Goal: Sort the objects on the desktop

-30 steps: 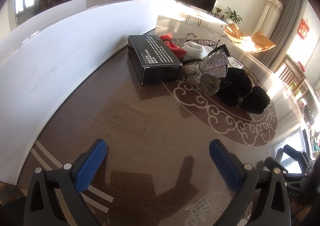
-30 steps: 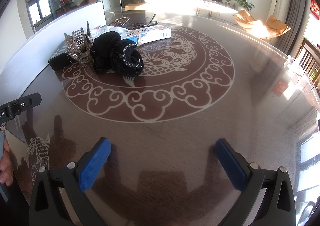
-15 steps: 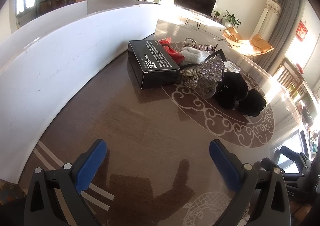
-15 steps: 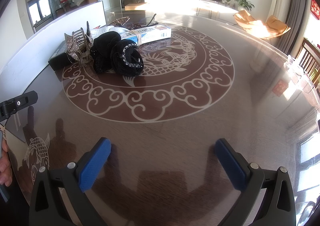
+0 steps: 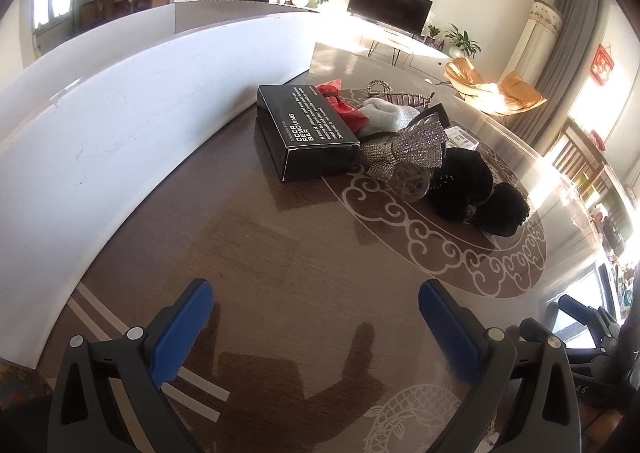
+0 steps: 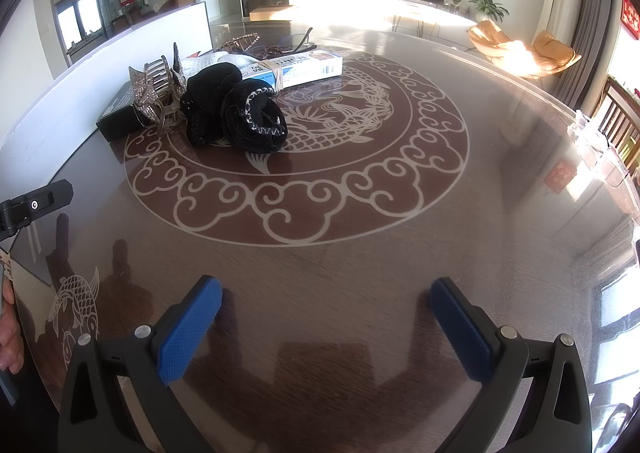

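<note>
I have both tools hovering low over the round table (image 6: 500, 181) with nothing in either: the left gripper (image 5: 316, 303) and the right gripper (image 6: 326, 293) both stand with jaws wide apart. Everything to sort sits in one heap well ahead of the left jaws and ahead and to the left of the right ones. I would take the black box (image 5: 306, 133) first with the left, since it lies at the heap's near edge; its long axis runs away from those jaws, slanting slightly left, short end toward me, so I should close across its narrow width. The sparkly bow clip (image 5: 408, 151) seems to touch its right side, though glare makes that uncertain, and the black scrunchies (image 6: 236, 113) lie beyond.
</note>
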The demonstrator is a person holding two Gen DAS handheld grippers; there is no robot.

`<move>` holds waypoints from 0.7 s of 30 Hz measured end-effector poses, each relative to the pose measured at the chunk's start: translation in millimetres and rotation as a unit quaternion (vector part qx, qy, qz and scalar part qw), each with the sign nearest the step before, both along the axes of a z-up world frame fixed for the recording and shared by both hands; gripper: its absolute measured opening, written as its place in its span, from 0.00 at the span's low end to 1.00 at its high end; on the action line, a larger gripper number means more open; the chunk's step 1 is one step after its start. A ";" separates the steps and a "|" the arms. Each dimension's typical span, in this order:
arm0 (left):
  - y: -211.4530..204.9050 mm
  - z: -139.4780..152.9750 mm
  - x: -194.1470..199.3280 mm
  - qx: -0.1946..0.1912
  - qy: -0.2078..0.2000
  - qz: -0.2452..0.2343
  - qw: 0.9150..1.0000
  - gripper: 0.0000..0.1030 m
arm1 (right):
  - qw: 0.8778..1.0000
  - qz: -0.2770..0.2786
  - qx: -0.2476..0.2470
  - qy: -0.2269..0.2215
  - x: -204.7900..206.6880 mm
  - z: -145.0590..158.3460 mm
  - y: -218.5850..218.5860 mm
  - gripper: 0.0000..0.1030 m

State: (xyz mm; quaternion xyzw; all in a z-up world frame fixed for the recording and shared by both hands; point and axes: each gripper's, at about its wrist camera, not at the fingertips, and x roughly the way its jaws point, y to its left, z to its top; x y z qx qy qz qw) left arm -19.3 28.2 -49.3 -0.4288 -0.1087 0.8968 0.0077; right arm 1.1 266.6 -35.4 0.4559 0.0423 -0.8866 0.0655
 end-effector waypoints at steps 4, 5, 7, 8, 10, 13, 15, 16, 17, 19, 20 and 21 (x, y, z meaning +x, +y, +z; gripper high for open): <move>-0.7 -0.2 -0.3 0.002 0.001 0.001 1.000 1.00 | 1.000 0.000 0.000 0.000 -0.1 0.0 -0.1 1.00; -1.0 0.2 0.0 0.003 0.002 0.001 1.000 1.00 | 1.000 0.000 0.000 0.000 -0.7 0.5 -0.4 1.00; -1.3 0.1 0.0 0.004 0.003 0.001 1.000 1.00 | 1.000 0.000 0.000 0.000 -0.1 -0.1 -0.1 1.00; -1.3 -0.2 -0.2 0.004 0.002 0.001 1.000 1.00 | 1.000 0.000 0.000 0.000 -0.1 0.0 -0.1 1.00; -1.9 -0.8 -0.7 0.005 0.001 0.001 1.000 1.00 | 1.000 0.000 0.000 0.000 -0.1 -0.1 -0.1 1.00; -1.8 -0.4 -0.5 0.006 0.003 0.001 1.000 1.00 | 1.000 0.000 0.000 0.000 -0.1 0.0 -0.1 1.00; -2.8 0.7 0.4 0.008 0.006 0.002 1.000 1.00 | 1.000 0.000 0.000 0.000 -0.1 -0.1 -0.1 1.00; -3.8 1.3 0.9 0.009 0.008 0.003 1.000 1.00 | 1.000 0.000 0.000 0.000 -0.4 0.2 -0.3 1.00; -5.4 2.0 1.7 0.012 0.010 0.006 1.000 1.00 | 1.000 0.000 0.000 0.000 -0.5 0.2 -0.3 1.00; -10.6 1.6 2.0 0.021 0.010 0.014 1.000 1.00 | 1.000 0.000 0.000 0.000 -0.4 0.1 -0.3 1.00; -13.1 0.8 1.7 0.027 0.008 0.017 0.999 1.00 | 1.000 0.000 0.000 0.000 -0.7 0.4 -0.5 1.00; -15.2 0.1 1.3 0.032 0.006 0.020 0.999 1.00 | 1.000 0.000 0.000 0.000 -0.2 -0.2 0.0 1.00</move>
